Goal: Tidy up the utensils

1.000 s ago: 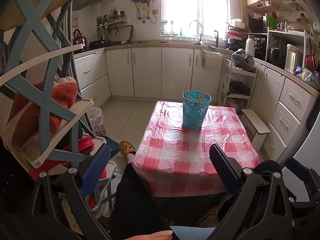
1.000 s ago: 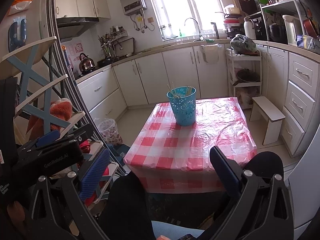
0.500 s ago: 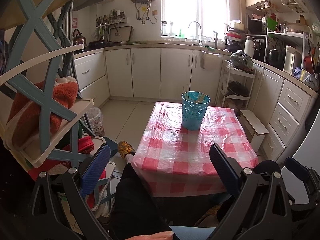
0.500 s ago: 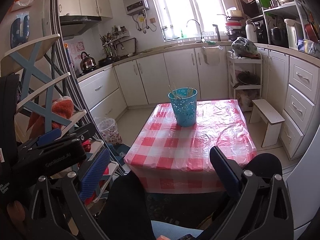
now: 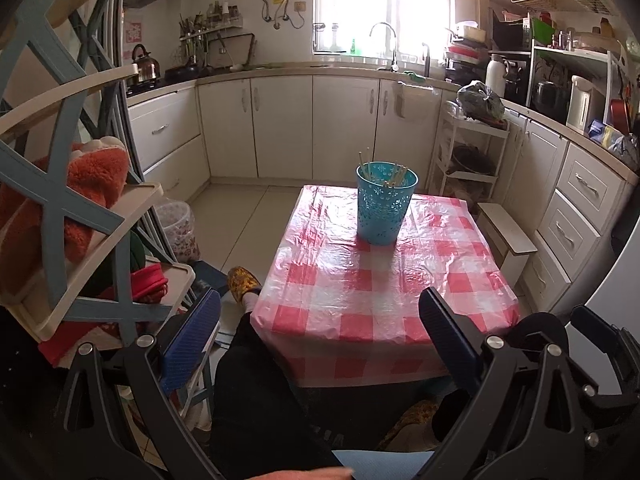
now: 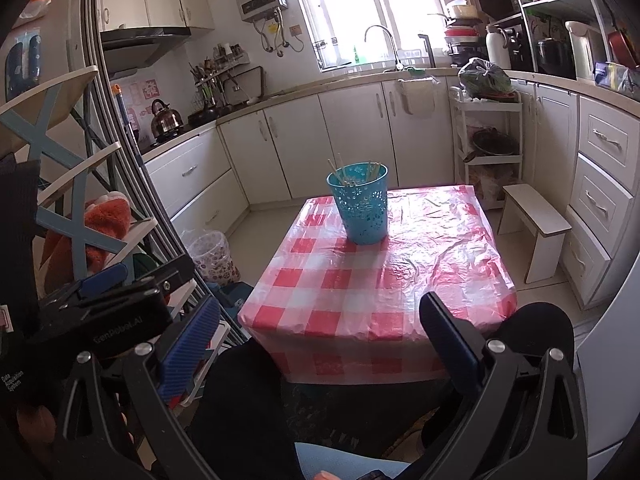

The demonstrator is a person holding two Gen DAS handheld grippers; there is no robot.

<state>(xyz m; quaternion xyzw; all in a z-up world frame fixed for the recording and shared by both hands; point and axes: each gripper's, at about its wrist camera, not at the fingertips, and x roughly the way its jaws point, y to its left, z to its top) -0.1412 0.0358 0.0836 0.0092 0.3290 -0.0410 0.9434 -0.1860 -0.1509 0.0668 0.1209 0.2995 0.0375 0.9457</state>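
Observation:
A blue perforated bin (image 5: 386,208) stands at the far end of the table with the red-checked cloth (image 5: 360,296). Several wooden chopsticks (image 5: 394,174) stick up inside it. It also shows in the right wrist view (image 6: 360,206) with the chopsticks (image 6: 340,170). My left gripper (image 5: 320,332) is open and empty, held back from the table's near edge, above my lap. My right gripper (image 6: 320,336) is open and empty, also short of the near edge. The left gripper's body shows at the left of the right wrist view (image 6: 116,308).
A blue and cream shelf rack (image 5: 68,208) with orange cloth stands close on the left. A patterned waste bin (image 6: 210,256) sits on the floor. A white stool (image 6: 536,228) stands right of the table. White cabinets (image 5: 344,128) line the back and right walls.
Both grippers have drifted slightly, so the table and bin shift a little in view. Both stay open and empty.

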